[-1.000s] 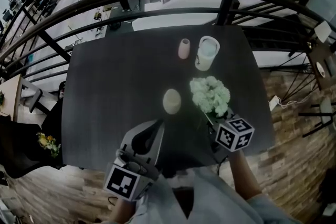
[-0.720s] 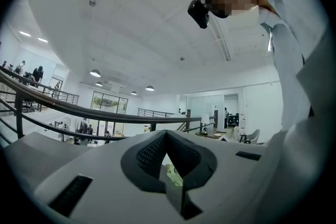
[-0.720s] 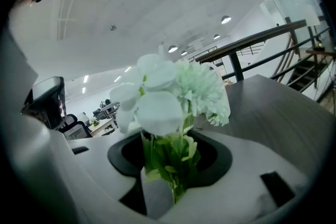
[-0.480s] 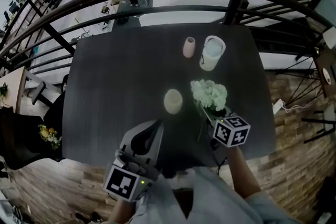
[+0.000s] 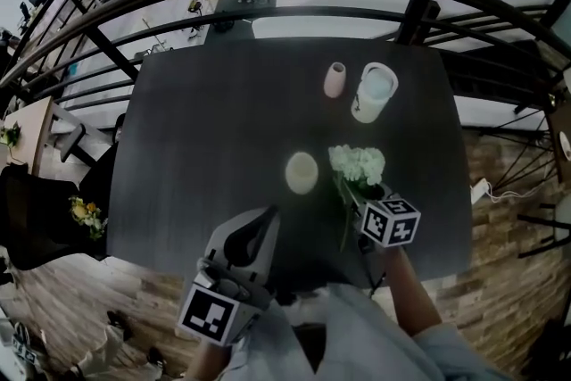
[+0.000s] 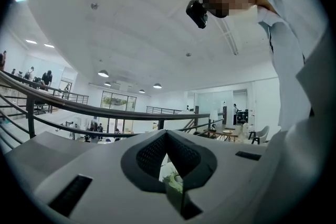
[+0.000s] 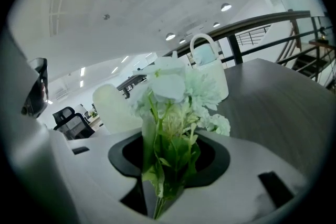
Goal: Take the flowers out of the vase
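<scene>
- Two grippers: my left gripper (image 5: 266,219) points level, jaws closed on nothing.
- My right gripper (image 5: 360,195) tilts downward, clamping the flowers (image 5: 357,163) by stems.

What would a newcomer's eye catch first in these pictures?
Probably the bunch of white flowers, clamped by its stems in the fingers of the right gripper, over the near right part of the dark table. Next, the cream vase standing just left of the blooms.
</scene>
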Action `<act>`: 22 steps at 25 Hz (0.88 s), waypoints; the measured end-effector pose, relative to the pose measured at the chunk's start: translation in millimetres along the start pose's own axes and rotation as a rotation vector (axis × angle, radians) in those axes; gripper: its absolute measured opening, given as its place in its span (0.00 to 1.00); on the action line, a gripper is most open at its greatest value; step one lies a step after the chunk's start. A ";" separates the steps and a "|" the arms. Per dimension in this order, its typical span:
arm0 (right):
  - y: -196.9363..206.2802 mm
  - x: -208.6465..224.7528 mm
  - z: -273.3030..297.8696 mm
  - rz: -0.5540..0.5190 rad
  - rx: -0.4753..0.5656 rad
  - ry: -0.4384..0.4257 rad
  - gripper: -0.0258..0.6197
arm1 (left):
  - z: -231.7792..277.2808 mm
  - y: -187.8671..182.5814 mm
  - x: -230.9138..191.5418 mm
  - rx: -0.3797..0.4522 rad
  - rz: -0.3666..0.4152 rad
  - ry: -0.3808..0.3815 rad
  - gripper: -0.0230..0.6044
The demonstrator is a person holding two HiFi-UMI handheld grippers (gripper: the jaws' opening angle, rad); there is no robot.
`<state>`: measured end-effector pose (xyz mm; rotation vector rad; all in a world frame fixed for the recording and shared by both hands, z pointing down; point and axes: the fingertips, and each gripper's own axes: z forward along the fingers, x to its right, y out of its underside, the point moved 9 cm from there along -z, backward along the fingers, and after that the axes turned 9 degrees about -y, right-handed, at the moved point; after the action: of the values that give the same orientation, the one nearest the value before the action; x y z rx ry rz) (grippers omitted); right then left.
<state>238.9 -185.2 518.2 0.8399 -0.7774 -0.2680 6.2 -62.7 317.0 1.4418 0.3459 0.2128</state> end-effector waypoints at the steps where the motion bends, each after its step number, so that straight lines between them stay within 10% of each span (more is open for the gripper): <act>1: 2.4 2.0 3.2 -0.003 -0.014 0.004 0.31 | -1.3 0.3 -1.0 -0.001 0.000 -0.008 0.04; 22: 22.2 8.4 29.7 -0.180 -0.153 0.036 0.50 | -4.5 5.6 -6.6 -0.026 -0.005 -0.068 0.04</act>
<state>221.9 -191.8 551.6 0.7680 -0.6395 -0.4651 -1.2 -60.1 322.9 1.4184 0.2904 0.1633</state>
